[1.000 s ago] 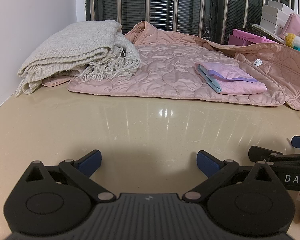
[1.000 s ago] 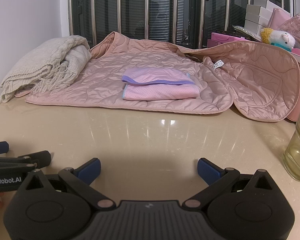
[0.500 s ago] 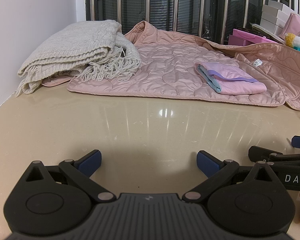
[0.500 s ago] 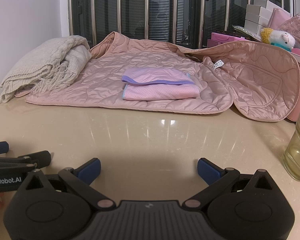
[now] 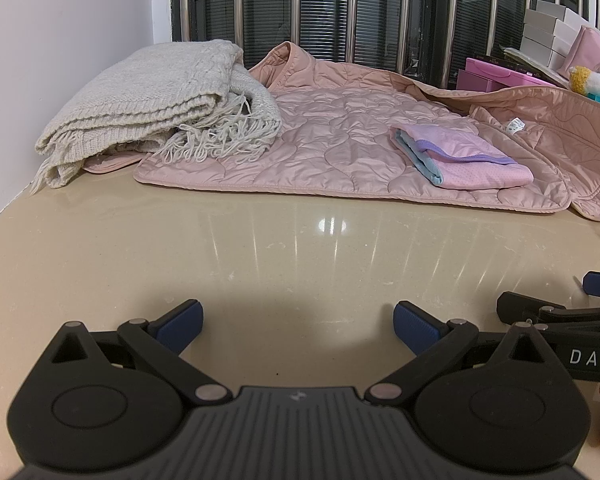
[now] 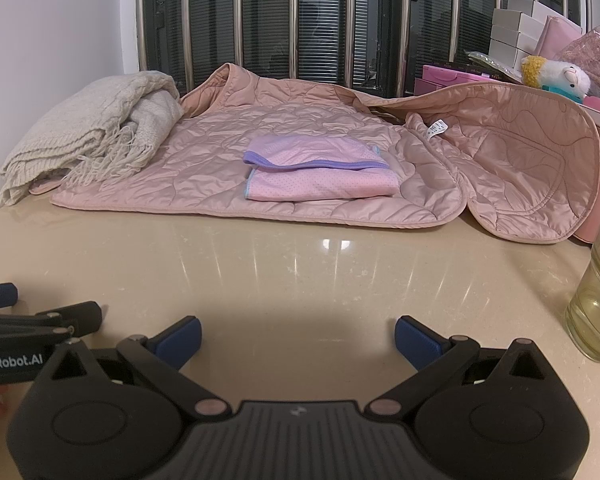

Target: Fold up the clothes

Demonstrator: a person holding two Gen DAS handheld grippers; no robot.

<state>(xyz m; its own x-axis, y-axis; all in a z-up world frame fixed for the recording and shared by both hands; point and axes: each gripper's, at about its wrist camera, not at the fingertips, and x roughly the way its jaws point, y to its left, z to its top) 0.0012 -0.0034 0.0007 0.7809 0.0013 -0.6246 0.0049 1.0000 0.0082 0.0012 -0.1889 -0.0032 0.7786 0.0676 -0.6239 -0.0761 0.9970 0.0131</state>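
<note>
A pink quilted jacket (image 5: 340,136) (image 6: 228,160) lies spread flat at the back of the beige table (image 5: 260,264). A small folded pink and purple garment (image 5: 464,156) (image 6: 320,172) rests on it. A folded cream knit shawl (image 5: 160,104) (image 6: 88,136) with fringe lies on the jacket's left end. My left gripper (image 5: 296,326) is open and empty, low over the table's front. My right gripper (image 6: 298,336) is open and empty beside it, to the right. Each shows at the edge of the other's view.
A glass of yellowish liquid (image 6: 598,304) stands on the table at the right, close to my right gripper. Pink boxes (image 6: 460,76), white boxes (image 6: 516,28) and a plush toy (image 6: 556,76) are stacked at the back right. A barred window (image 5: 340,8) and white wall (image 5: 60,40) close the back and left.
</note>
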